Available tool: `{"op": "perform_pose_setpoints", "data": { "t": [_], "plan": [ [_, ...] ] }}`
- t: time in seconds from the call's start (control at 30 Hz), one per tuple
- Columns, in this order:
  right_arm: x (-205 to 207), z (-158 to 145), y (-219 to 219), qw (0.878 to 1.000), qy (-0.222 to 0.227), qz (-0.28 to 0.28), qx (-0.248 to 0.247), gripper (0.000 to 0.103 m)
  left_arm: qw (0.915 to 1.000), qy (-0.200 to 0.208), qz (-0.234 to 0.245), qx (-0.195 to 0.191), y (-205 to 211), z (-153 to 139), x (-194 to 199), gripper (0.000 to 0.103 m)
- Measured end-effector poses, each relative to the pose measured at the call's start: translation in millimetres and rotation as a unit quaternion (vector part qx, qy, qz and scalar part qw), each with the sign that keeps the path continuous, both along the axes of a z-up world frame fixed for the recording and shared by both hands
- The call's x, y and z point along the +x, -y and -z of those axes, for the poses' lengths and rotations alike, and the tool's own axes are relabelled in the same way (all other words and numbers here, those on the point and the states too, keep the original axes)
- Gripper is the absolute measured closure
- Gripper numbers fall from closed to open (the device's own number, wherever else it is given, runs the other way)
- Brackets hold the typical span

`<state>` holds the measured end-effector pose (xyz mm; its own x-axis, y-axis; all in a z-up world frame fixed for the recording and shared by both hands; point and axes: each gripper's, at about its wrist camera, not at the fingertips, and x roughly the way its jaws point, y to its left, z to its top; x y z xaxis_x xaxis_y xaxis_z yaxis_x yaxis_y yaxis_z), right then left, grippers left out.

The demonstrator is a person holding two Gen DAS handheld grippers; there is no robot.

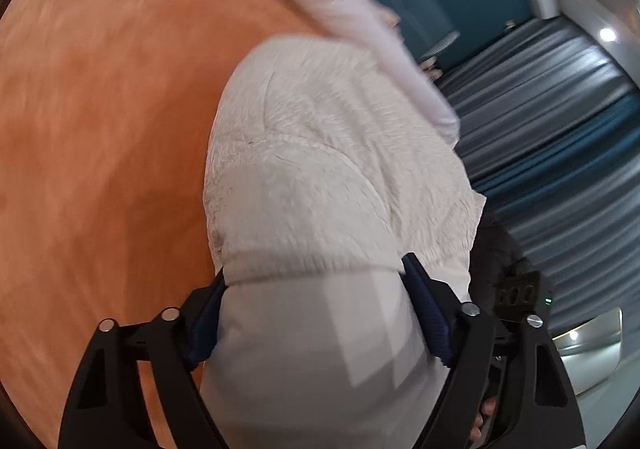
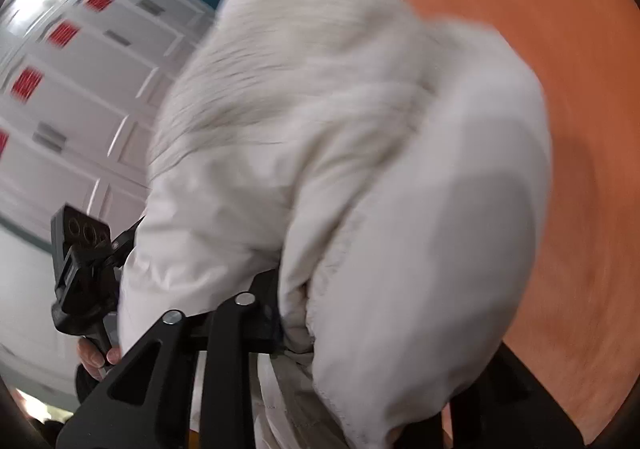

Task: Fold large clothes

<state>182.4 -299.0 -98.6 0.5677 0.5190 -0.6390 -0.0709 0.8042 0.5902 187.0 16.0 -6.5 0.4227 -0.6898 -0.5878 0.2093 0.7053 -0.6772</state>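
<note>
The white garment (image 1: 320, 169) is not lying flat: it hangs in a thick bunch from both grippers, above the orange worktop (image 1: 100, 129). The left hand-held gripper (image 1: 316, 289) has a wide fold of it squeezed between its blue pads (image 1: 424, 309). The right hand-held gripper (image 2: 304, 333) seems to pinch a seam, but cloth covers its fingers, so I cannot tell for sure. I judge the folding is at an early stage; no neat fold is visible, and laying out is still left.
</note>
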Motion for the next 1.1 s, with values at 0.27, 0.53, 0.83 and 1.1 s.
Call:
{"op": "perform_pose_setpoints", "data": {
  "t": [0.27,0.53,0.83,1.1],
  "plan": [
    [90,-35,-29,0.997,0.074,-0.006,-0.014,0.071,0.9919,0.110,-0.051,0.038,-33,-53,60,0.029],
    [102,21,23,0.997,-0.025,0.072,-0.016,0.062,0.9750,0.078,-0.103,0.181,-70,-1,83,0.038],
    [116,-99,-43,0.976,0.102,0.001,-0.191,0.100,0.9583,0.126,-0.061,0.249,-8,-64,66,0.038],
    [219,-64,-44,0.963,0.047,0.034,-0.265,0.103,0.9498,0.081,-0.051,0.298,9,-10,75,0.036]
  ]
}}
